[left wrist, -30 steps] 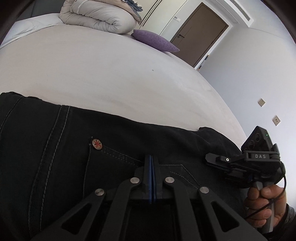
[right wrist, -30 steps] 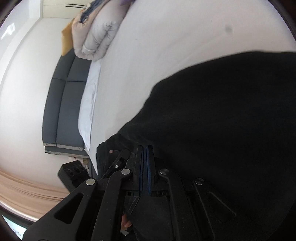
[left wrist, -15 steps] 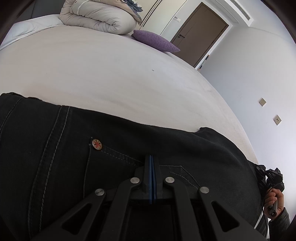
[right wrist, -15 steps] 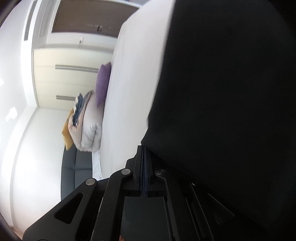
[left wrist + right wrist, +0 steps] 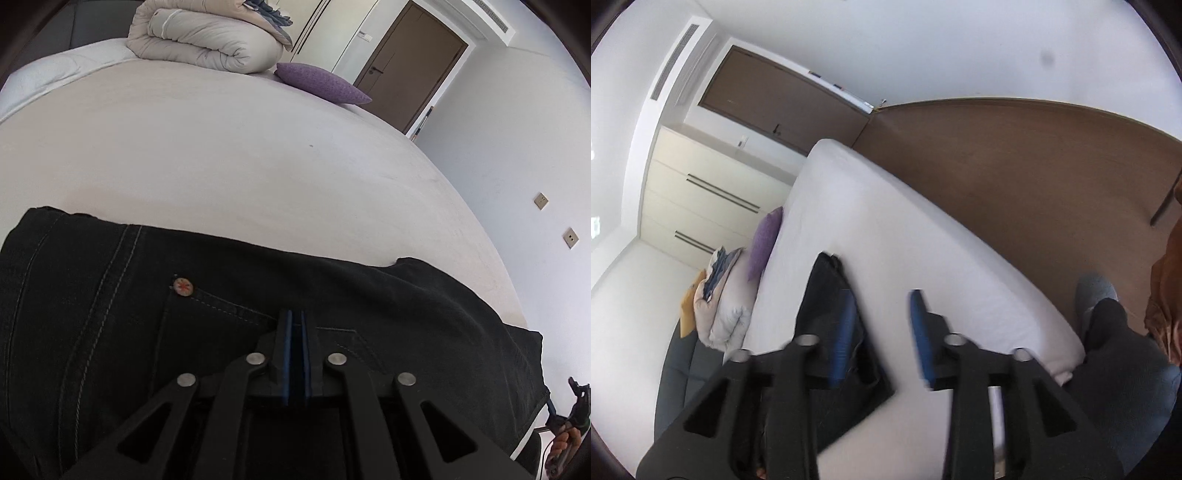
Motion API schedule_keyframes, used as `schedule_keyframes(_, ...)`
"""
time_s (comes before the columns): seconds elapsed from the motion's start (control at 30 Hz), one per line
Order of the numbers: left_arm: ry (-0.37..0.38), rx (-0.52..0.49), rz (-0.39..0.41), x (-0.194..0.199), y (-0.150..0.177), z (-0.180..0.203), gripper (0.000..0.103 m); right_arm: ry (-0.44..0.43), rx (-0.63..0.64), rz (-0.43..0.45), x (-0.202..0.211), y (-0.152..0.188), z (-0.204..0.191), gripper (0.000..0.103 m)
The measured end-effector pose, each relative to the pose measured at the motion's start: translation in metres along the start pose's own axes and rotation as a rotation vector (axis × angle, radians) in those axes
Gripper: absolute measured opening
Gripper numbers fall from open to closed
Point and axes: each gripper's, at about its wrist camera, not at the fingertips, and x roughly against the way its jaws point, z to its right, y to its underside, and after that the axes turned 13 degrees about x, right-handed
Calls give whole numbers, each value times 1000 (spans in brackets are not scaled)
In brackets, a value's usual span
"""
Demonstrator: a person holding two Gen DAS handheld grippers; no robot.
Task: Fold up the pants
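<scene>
The pants (image 5: 258, 332) lie folded on the bed (image 5: 221, 166); the left gripper (image 5: 293, 325), pinched narrow, should press the fold flat while the right gripper (image 5: 882, 325) hangs wide, empty

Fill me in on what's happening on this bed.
A person is folding black pants on a white bed, a handheld gripper in each hand. The left gripper is shut and down at the fabric by the pocket stitching; whether it pinches cloth is unclear. The right gripper is open, holding nothing, raised above the bed. A rolled duvet and purple pillow sit at the far end.
</scene>
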Motion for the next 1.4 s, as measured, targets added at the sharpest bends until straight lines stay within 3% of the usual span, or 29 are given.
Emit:
schedule_keyframes(0.1, 64, -40, 18, 10, 18, 43, 7, -85, -34, -15, -4, 22, -15, 90)
schedule_keyframes(0.2, 144, -91, -26, 6, 43, 92, 7, -158, -146, -69, -22, 40, -27, 82)
schedule_keyframes(0.37, 212, -203, -109, -13, 88, 159, 7, -179, -275, -102, -43, 48, -5, 64)
schedule_keyframes(0.47, 199, -246, -167, -32, 111, 178, 7, -175, -316, -102, -49, 52, -6, 61)
schedule_keyframes(0.57, 134, -265, -227, -57, 126, 181, 7, -174, -307, -99, -50, 59, -15, 61)
schedule_keyframes(0.67, 142, -246, -219, -60, 131, 173, 7, -187, -322, -74, -61, 63, -19, 61)
schedule_keyframes(0.77, 112, -291, -217, -63, 134, 177, 7, -189, -310, -50, -69, 57, -23, 61)
schedule_keyframes(0.9, 103, -298, -205, -64, 135, 177, 8, -186, -284, -26, -75, 34, -13, 58)
schedule_keyframes(1.07, 111, -289, -204, -67, 135, 170, 8, -167, -276, -34, -86, 24, -8, 31)
schedule_keyframes(1.17, 116, -286, -203, -65, 134, 167, 8, -160, -267, -38, -88, 25, -6, 22)
schedule_keyframes(1.4, 125, -281, -202, -64, 133, 164, 8, -116, -225, -47, -94, 22, -8, 12)
